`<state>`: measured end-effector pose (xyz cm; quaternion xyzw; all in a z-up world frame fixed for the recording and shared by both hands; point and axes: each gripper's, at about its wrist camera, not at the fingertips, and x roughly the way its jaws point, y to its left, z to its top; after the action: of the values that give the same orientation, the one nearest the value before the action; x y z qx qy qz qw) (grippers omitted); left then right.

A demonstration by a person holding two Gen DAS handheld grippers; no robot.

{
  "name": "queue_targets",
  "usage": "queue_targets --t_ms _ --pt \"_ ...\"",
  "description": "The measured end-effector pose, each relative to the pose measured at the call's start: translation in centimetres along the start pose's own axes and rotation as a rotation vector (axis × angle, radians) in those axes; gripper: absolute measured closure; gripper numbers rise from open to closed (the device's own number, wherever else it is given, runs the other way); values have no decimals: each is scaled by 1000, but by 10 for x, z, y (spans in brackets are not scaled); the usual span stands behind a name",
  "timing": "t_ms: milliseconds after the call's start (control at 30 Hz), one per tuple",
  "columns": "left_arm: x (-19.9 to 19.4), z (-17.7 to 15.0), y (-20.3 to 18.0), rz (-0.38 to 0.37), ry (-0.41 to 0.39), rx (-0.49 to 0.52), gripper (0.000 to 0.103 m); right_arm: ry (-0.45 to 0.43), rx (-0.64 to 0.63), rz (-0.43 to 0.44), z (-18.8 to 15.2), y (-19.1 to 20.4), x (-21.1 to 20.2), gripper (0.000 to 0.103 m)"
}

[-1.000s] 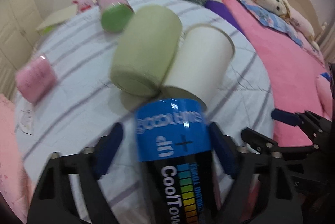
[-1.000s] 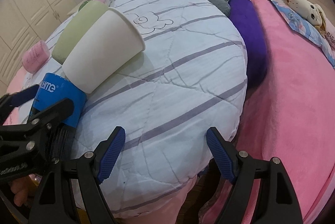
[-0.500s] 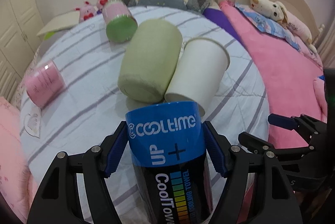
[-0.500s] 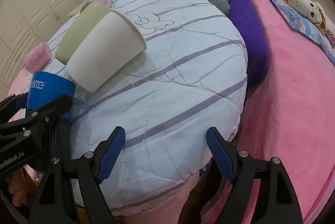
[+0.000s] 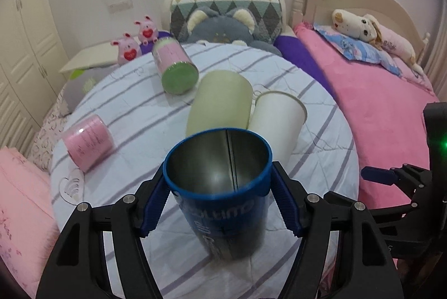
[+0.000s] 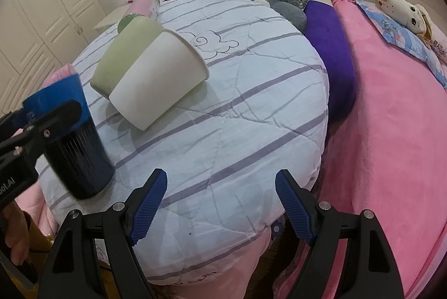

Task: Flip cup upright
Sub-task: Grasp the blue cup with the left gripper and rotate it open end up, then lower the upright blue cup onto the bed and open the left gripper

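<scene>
My left gripper (image 5: 219,204) is shut on a blue and black "CoolTime" cup (image 5: 223,212). The cup stands nearly upright, mouth up, its base on or just above the striped quilt (image 5: 134,103). In the right wrist view the same cup (image 6: 75,148) leans a little at the left edge, held by the left gripper's black finger (image 6: 53,117). My right gripper (image 6: 220,204) is open and empty over the quilt's near edge (image 6: 223,159). A green cup (image 5: 220,106) and a white cup (image 5: 276,120) lie on their sides just beyond the blue cup.
A pink and green can (image 5: 174,64) and a pink can (image 5: 88,142) lie on the quilt further left. Plush toys (image 5: 128,50) and a grey bear pillow (image 5: 223,28) sit at the back. A pink bed (image 5: 377,109) lies to the right.
The left gripper has turned the blue cup over: its label was upside down with the base facing me, and now the open mouth faces up. The right gripper has stayed still.
</scene>
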<state>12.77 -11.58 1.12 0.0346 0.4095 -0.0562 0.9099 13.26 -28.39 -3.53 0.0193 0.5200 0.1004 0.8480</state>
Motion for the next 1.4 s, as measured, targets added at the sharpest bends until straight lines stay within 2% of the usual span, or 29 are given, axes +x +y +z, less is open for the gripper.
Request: queue_targets --t_ms 167,200,267,433,967,1400 --pt "-1 -1 2 1 1 2 33 2 4 2 2 3 1 22" --pt "-1 -2 3 2 3 0 32 6 2 -1 2 4 2 22" --pt "1 -2 5 19 18 -9 19 11 -2 -4 1 6 2 22" --pt "0 -4 9 15 12 -13 15 16 -20 -11 -1 11 1 22" --pt "-4 -9 13 -7 15 -16 15 13 -6 -34 -9 14 -8 22" --pt "-30 -26 13 -16 -22 15 12 -24 20 -51 -30 26 -32 22"
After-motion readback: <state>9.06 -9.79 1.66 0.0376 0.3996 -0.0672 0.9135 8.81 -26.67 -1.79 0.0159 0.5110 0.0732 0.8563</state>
